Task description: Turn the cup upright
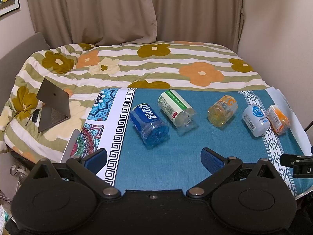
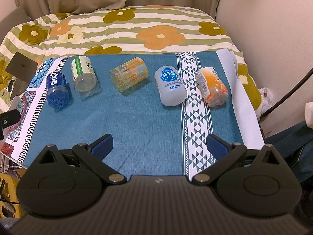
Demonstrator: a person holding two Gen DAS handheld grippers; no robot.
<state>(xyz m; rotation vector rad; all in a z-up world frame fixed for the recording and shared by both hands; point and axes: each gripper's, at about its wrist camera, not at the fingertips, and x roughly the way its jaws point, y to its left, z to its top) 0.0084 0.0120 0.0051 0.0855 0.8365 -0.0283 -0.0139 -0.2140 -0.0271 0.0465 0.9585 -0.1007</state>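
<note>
Several cut-bottle cups lie on their sides in a row on a teal cloth (image 1: 176,162) (image 2: 125,121). From left to right: a blue cup (image 1: 149,123) (image 2: 57,89), a green-and-white cup (image 1: 176,107) (image 2: 83,74), a yellow cup (image 1: 222,111) (image 2: 129,74), a white cup with a blue label (image 1: 255,120) (image 2: 169,86), and an orange cup (image 1: 278,119) (image 2: 212,86). My left gripper (image 1: 154,155) is open and empty, near the blue cup. My right gripper (image 2: 159,143) is open and empty, short of the white cup.
The cloth covers a table against a bed with a floral striped quilt (image 1: 137,64) (image 2: 125,29). An open laptop (image 1: 51,105) (image 2: 19,68) sits on the bed at the left. Curtains and walls stand behind. The right gripper's tip (image 1: 297,162) shows at the left view's right edge.
</note>
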